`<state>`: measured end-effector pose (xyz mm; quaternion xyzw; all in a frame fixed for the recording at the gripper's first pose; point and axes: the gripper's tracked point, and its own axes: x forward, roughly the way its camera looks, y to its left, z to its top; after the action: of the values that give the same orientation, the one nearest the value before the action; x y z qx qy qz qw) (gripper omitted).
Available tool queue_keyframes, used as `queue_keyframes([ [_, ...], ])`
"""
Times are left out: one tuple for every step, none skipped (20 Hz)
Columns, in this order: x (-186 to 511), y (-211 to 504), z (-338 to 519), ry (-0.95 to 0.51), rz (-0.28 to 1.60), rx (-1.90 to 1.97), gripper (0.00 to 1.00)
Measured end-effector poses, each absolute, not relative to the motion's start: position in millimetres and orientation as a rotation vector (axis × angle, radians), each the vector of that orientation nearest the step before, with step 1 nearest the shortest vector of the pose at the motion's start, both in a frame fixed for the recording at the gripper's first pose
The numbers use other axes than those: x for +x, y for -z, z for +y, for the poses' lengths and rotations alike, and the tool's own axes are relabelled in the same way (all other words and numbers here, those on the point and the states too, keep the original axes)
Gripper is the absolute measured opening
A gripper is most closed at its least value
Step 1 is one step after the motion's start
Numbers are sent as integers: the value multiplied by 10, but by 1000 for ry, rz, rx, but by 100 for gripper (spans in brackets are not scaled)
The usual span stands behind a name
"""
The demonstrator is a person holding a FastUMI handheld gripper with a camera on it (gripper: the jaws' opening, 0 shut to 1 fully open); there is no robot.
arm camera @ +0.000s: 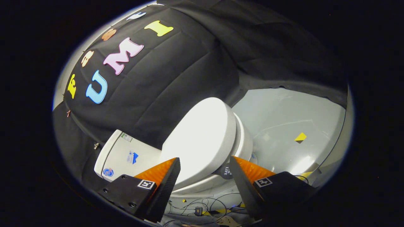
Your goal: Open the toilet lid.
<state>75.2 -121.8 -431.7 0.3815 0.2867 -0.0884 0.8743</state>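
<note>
- gripper view: i have the gripper [205, 171] tilted well over, so the whole booth leans in my picture, and the fingers [164, 176] stand wide apart with nothing held between them.
- the toilet lid [202, 138] sits just ahead of the fingers and partly between their tips; it is white and looks to be still down on the seat. i cannot tell whether either tip is touching it.
- i judge the wide opening is there so the fingers can straddle the lid's front edge before i lift, and that step is not yet done.
- the tank [123, 156] lies beyond the left finger, against the black cloth wall, with the lid's hinge end towards it.
- the tank carries a few stickers: a small white one near its top edge, a blue one lower down, a round blue badge near the corner. all too small to make out.
- a dark round tag [225, 171] by the right finger has pale lettering i cannot reliably read.
- each finger mount carries a square black-and-white marker [146, 184].
- loose cables [202, 205] lie on the floor below the bowl, and yellow tape marks [300, 137] sit on the pale floor beyond.
</note>
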Motion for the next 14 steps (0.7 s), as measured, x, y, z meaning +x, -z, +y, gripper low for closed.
queue_keyframes([
  [720, 4386, -1233, 189, 606, 811, 98],
  [708, 4470, -1244, 194, 615, 831, 97],
  [674, 4554, -1258, 201, 625, 856, 97],
  [659, 4640, -1275, 202, 630, 881, 97],
  [634, 4738, -1283, 203, 632, 906, 97],
  [625, 4831, -1280, 206, 637, 926, 97],
  [614, 4911, -1291, 208, 642, 948, 97],
  [639, 4983, -1301, 206, 637, 978, 96],
  [682, 5028, -1286, 195, 626, 1021, 95],
  [686, 5084, -1278, 195, 617, 1063, 90],
  [692, 5146, -1265, 191, 611, 1095, 87],
  [731, 5160, -1233, 175, 597, 1126, 87],
  [738, 5176, -1214, 169, 581, 1147, 79],
  [764, 5231, -1200, 173, 582, 1154, 70],
])
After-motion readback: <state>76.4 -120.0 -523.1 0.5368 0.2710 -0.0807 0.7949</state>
